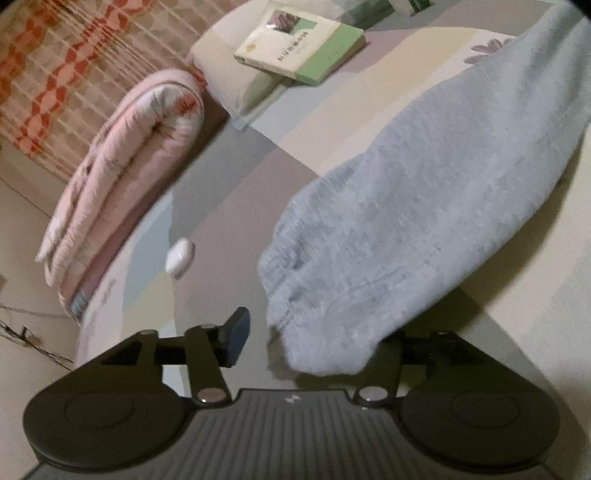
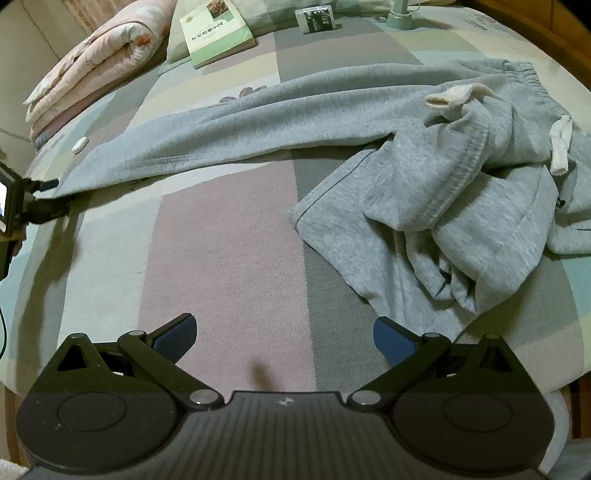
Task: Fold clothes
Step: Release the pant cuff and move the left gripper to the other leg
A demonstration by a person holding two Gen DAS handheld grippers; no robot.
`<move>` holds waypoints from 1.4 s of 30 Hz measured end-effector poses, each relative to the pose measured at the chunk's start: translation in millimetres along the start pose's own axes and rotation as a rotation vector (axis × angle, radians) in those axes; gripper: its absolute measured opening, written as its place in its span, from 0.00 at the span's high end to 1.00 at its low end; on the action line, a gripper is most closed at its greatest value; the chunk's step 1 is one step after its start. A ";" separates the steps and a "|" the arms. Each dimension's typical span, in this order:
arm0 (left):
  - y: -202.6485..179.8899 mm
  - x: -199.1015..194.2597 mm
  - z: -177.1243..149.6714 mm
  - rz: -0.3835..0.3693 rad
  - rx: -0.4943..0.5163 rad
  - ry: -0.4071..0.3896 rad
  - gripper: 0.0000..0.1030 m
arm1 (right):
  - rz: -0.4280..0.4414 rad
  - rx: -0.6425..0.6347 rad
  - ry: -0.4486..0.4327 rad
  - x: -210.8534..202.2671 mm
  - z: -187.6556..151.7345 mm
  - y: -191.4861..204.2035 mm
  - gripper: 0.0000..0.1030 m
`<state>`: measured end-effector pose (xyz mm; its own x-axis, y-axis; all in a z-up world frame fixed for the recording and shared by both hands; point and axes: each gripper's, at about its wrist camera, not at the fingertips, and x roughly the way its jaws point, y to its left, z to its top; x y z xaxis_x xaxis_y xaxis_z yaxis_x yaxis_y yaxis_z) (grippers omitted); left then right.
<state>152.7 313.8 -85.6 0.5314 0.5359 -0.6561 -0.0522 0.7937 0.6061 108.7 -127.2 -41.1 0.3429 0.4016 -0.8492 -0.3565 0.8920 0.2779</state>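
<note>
The left gripper (image 1: pixel 310 334) was spread at the cuff of the grey sweatpants (image 2: pixel 424 177). The right gripper (image 2: pixel 284 338) hung spread wide over the bed's (image 2: pixel 221 240) near edge, holding nothing.

Fleecy matt grey sweatpants (image 2: pixel 424 192) on woven cloth bedsheet (image 2: pixel 221 240).

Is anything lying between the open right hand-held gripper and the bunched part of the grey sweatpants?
Nothing visible. Only bare striped bedsheet lies between the right hand-held gripper and the crumpled grey sweatpants ahead to its right. The book and small white case sit farther off, out of the path.
</note>
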 end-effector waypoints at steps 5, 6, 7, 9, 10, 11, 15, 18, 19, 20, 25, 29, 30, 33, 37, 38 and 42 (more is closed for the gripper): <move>6.3 -4.1 -13.6 0.004 -0.014 0.033 0.39 | 0.003 -0.008 -0.007 -4.5 -2.4 3.0 0.00; 8.2 -5.1 -16.4 0.005 -0.017 0.039 0.39 | 0.004 -0.008 -0.009 -5.2 -2.6 3.3 0.00; 10.2 -6.1 -19.2 0.006 -0.021 0.045 0.38 | 0.006 -0.008 -0.011 -5.7 -2.6 3.5 0.00; 15.5 -9.0 -24.6 0.012 -0.030 0.058 0.38 | 0.008 -0.008 -0.014 -6.7 -2.5 4.1 0.00; 17.7 -10.3 -26.9 0.019 -0.031 0.063 0.38 | 0.009 -0.008 -0.015 -6.9 -2.4 4.3 0.00; 20.8 -11.5 -29.2 0.027 -0.034 0.069 0.38 | 0.011 -0.008 -0.015 -6.8 -2.4 4.0 0.00; 38.4 -15.1 -34.1 0.083 -0.077 0.086 0.38 | 0.015 -0.007 -0.016 -6.3 -2.1 2.9 0.00; 53.6 -20.7 -24.7 0.107 -0.172 0.058 0.40 | 0.019 -0.006 -0.017 -6.0 -1.9 2.2 0.00; 55.7 -24.1 -18.5 0.097 -0.203 0.035 0.43 | 0.020 -0.005 -0.017 -5.8 -1.9 1.9 0.00; 55.0 -27.7 -9.4 0.076 -0.226 0.003 0.44 | 0.021 -0.005 -0.017 -5.7 -1.8 1.6 0.00; 32.4 -36.0 44.1 -0.064 -0.257 -0.134 0.48 | 0.027 0.000 -0.024 -6.2 -0.4 -1.7 0.00; -6.4 -31.9 94.5 -0.186 -0.214 -0.207 0.48 | 0.048 0.009 -0.046 -13.7 5.6 -7.8 0.00; -17.5 -30.0 106.8 -0.213 -0.194 -0.223 0.48 | 0.052 0.012 -0.053 -16.0 7.8 -9.6 0.00; -50.2 -23.2 141.3 -0.285 -0.135 -0.259 0.49 | 0.058 0.020 -0.072 -21.2 15.0 -14.7 0.00; -88.1 -8.9 176.9 -0.366 -0.069 -0.281 0.49 | 0.064 0.036 -0.077 -19.8 24.7 -21.5 0.00; -96.6 -5.1 184.8 -0.387 -0.056 -0.286 0.49 | 0.065 0.040 -0.079 -19.5 27.1 -23.2 0.00; -125.8 3.8 209.6 -0.479 -0.003 -0.312 0.48 | 0.071 0.055 -0.084 -18.1 36.7 -30.0 0.00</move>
<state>338.4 155.7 -70.1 0.7206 0.0058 -0.6933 0.2543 0.9281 0.2720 145.1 -153.6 -17.6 0.3906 0.4782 -0.7866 -0.3350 0.8698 0.3624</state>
